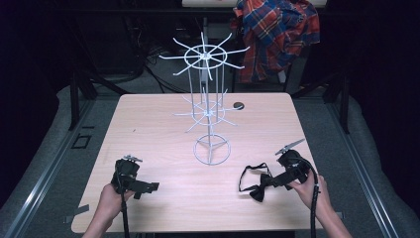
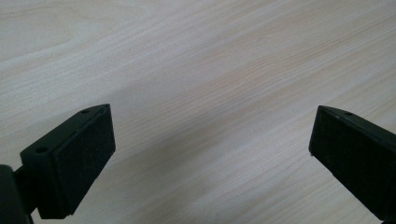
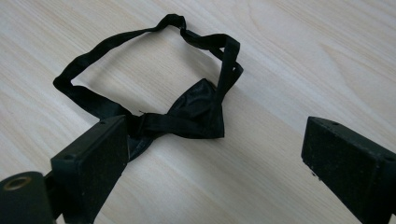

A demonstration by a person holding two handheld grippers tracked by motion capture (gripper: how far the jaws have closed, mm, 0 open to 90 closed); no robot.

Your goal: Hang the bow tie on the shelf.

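A black bow tie [image 1: 258, 183] with a looped neck strap lies flat on the wooden table [image 1: 148, 124] at the front right. In the right gripper view the bow tie [image 3: 194, 112] rests just past the jaws, its knot beside the left jaw. My right gripper [image 3: 219, 163] is open, jaws wide apart, nothing held between them. From the high view the right gripper [image 1: 275, 179] sits right against the tie. My left gripper [image 1: 148, 188] hovers at the front left, and the left gripper [image 2: 210, 154] is open over bare wood.
A white wire display rack [image 1: 208, 99] with two tiers of radiating hooks stands mid-table on a ring base. A small dark round object [image 1: 238, 105] lies behind it. A plaid shirt [image 1: 277, 34] hangs beyond the table's far edge.
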